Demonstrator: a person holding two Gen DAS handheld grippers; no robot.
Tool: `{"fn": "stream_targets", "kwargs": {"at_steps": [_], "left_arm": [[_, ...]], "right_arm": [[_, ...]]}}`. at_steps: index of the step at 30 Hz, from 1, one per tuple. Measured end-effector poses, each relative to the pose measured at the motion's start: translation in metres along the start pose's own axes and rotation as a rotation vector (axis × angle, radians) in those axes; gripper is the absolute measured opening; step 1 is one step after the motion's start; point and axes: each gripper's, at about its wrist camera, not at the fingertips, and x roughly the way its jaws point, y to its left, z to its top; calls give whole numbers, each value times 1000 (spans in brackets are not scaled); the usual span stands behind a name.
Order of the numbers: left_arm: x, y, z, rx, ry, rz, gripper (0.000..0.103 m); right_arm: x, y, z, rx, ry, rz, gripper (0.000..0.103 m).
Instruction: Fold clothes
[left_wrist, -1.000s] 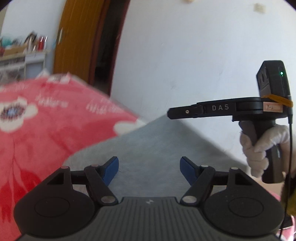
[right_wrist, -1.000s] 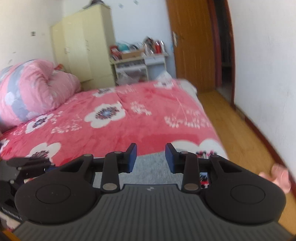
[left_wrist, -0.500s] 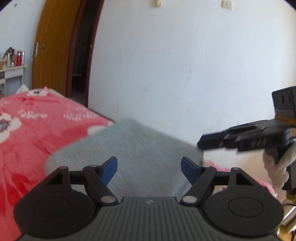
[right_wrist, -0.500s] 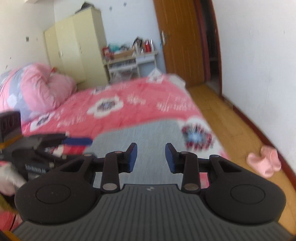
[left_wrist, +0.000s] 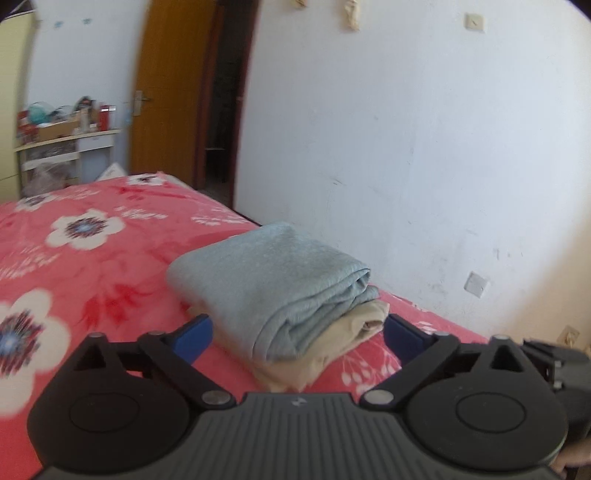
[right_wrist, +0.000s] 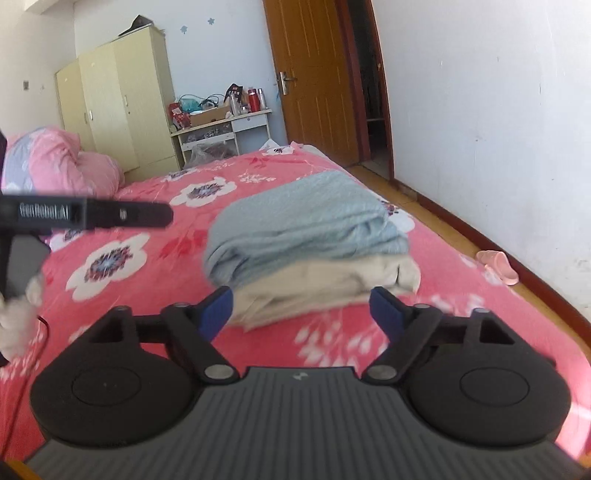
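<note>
Folded clothes: 2 items stacked on the bed (left_wrist: 92, 266), near its edge on the side of the white wall (left_wrist: 406, 147). The grey-blue garment (left_wrist: 273, 280) lies folded on top; the beige garment (left_wrist: 343, 339) lies folded beneath it, touching the red floral bedspread and showing past the upper item at the near side. In the right wrist view the same stack appears as grey-blue (right_wrist: 306, 225) over beige (right_wrist: 325, 288).

Left tool (left_wrist: 297, 338): fingers spread wide, nothing between them; the blue pads (left_wrist: 194, 338) sit to either side of the near end of the stack, and contact cannot be determined. Right tool (right_wrist: 301, 314): fingers likewise spread wide, holding nothing, with the stack's near edge between and beyond the pads (right_wrist: 216, 314).

The left tool also shows at the left of the right wrist view as a black bar, held by a hand (right_wrist: 16, 314) in a white glove.

Surroundings: pink bedding (right_wrist: 55, 166) bundled at the bed's far side, yellow wardrobe (right_wrist: 118, 107), cluttered shelf (right_wrist: 221, 122), brown door (right_wrist: 314, 81), pink slipper (right_wrist: 498, 262) on the wooden floor.
</note>
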Motion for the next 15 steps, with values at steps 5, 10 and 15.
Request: {"fn": "stream_targets", "kwargs": {"at_steps": [5,10,15], "left_arm": [[-79,-1,-36,-50,-45,114,103],[-131,7,-50,-122,-47,153,103],[-167,15,-60,-132,-39,225,103]], "right_arm": [[-53,49,-29,16,-34,3,102],[-89,95,-32,4,-58,42,102],[-99,118,-34,79,-20,17,102]]}}
